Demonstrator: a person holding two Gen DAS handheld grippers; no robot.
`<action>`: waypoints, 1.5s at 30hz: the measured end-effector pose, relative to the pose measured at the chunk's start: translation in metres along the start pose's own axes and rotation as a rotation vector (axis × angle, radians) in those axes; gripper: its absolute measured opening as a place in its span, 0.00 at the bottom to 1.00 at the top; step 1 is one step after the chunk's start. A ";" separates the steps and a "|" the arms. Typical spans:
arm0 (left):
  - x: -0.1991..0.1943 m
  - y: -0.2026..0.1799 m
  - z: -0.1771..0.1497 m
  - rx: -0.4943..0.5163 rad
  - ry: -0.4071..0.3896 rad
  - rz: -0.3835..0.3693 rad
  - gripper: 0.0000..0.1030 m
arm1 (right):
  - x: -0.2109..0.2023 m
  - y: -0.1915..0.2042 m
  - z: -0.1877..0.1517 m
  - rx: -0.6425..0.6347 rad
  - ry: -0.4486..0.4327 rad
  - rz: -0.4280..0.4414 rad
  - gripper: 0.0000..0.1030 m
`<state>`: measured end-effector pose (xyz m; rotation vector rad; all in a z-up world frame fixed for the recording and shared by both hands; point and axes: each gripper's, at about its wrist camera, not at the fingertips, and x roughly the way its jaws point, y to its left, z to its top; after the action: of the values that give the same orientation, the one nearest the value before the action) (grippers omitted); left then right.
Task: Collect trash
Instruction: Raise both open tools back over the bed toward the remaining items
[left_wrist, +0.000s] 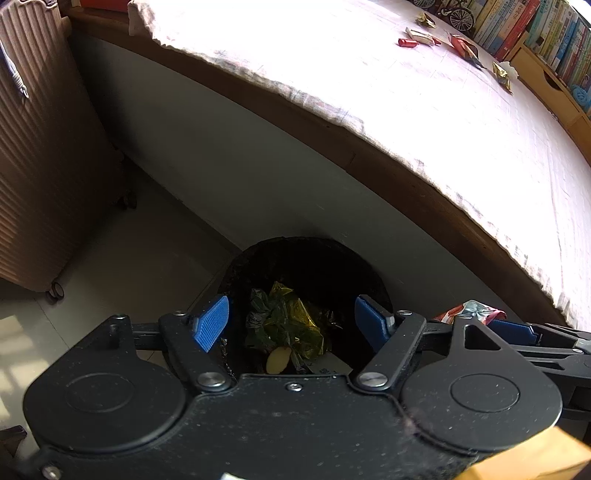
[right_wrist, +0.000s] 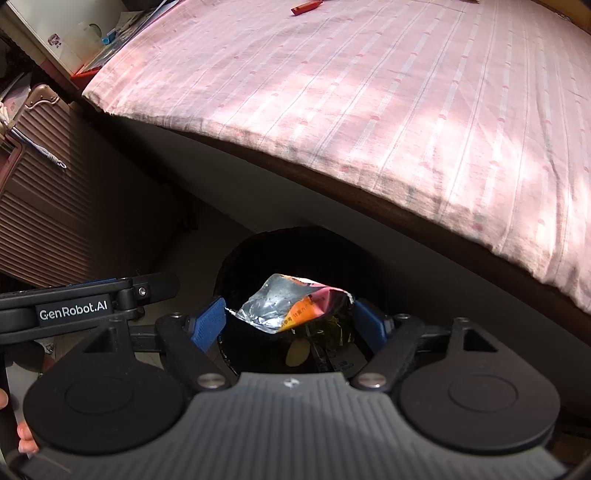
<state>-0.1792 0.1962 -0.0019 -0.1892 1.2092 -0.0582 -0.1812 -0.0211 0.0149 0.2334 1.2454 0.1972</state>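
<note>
Both grippers hang over the round black trash bin (left_wrist: 314, 266) beside the bed: left gripper (left_wrist: 291, 325) spread and empty, right gripper (right_wrist: 288, 321) spread, the crinkled silver-and-orange foil wrapper (right_wrist: 291, 302) spanning its gap crosswise, seemingly loose, bin directly below.

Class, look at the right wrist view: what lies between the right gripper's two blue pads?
In the right wrist view, a crumpled silver and orange wrapper sits between the right gripper's open pads, above the black trash bin.

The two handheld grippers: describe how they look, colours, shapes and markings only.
The left gripper has a speckled matte black body, two round black discs, black linkage arms with silver pivot screws, and blue ribbed finger pads. The right gripper is the same build, but its middle panel is ridged grey with a small logo. White "GenRobot.AI" lettering marks the left one's side in the right wrist view.
</note>
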 end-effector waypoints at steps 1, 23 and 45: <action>0.000 0.000 0.001 -0.002 0.000 0.002 0.72 | 0.000 0.000 0.000 0.001 0.000 0.000 0.82; -0.029 -0.002 0.027 0.003 -0.091 -0.012 0.75 | -0.034 0.004 0.021 -0.035 -0.109 0.019 0.89; -0.062 -0.140 0.227 0.192 -0.454 -0.144 0.94 | -0.147 -0.093 0.206 -0.014 -0.603 -0.221 0.87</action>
<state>0.0182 0.0935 0.1574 -0.1127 0.7305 -0.2430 -0.0290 -0.1640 0.1847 0.1266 0.6627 -0.0576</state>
